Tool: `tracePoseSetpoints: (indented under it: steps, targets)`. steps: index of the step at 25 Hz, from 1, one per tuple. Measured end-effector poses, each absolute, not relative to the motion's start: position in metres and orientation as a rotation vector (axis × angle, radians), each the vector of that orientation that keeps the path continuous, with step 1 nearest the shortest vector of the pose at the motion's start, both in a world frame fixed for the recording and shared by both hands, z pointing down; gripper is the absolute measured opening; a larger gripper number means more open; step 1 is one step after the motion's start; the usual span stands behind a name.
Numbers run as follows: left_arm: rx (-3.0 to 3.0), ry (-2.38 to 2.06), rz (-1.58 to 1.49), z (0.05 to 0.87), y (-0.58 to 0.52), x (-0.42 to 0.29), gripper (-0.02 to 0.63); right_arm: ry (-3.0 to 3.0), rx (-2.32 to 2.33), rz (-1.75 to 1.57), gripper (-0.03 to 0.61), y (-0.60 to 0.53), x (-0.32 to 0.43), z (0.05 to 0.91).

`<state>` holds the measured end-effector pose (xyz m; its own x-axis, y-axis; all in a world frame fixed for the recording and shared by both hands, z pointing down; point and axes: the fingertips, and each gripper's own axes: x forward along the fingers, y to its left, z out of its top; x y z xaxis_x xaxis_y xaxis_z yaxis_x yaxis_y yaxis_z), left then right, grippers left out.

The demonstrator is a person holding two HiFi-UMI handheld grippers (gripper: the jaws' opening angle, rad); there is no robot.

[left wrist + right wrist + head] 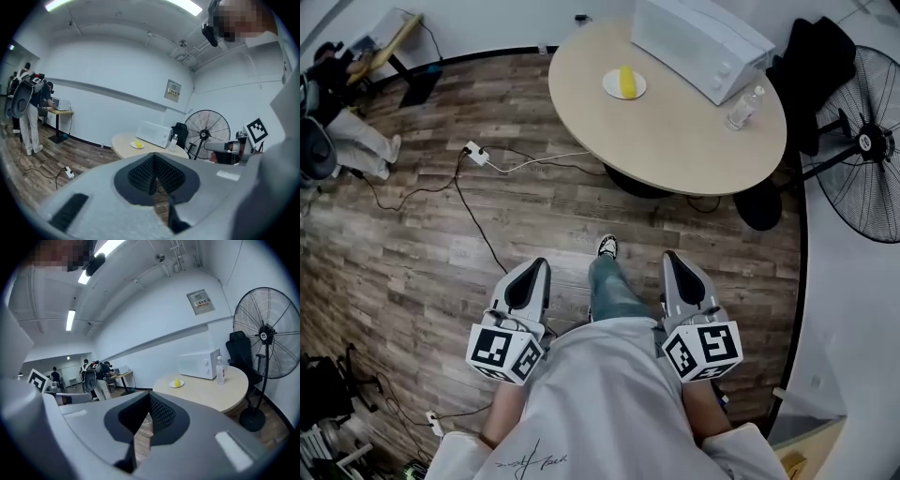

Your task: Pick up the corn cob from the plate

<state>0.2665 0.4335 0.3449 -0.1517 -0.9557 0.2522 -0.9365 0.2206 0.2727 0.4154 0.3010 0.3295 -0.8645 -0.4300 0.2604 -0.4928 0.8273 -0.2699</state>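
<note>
White T-shirt with dark script print, blue jeans, black-and-white sneaker. Left gripper and right gripper: grey shells, black ribbed fingers, white cubes with black square markers.

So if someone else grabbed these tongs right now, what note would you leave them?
Left tongs: shut, empty, held over the floor short of the table.
Right tongs: shut, empty, alongside the left.
Things: the corn cob lies on the white plate on the round table, beside the microwave.
Done: nothing; the cob is untouched.
Left: step up to the table, open one pair of tongs, close on the cob, lift it off the plate.
</note>
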Motion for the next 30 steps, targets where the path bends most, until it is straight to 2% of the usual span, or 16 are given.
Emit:
tracePoseSetpoints:
  steps: [21, 30]
  targets:
    - [1.706, -2.138, -0.062, 0.344, 0.328, 0.132, 0.002, -2.819, 0.466, 0.590, 0.012, 0.208, 0.245, 0.344]
    - [1.699, -2.098, -0.089, 0.350, 0.268, 0.084, 0.002, -2.766, 0.468, 0.572, 0.012, 0.153, 0.199, 0.349]
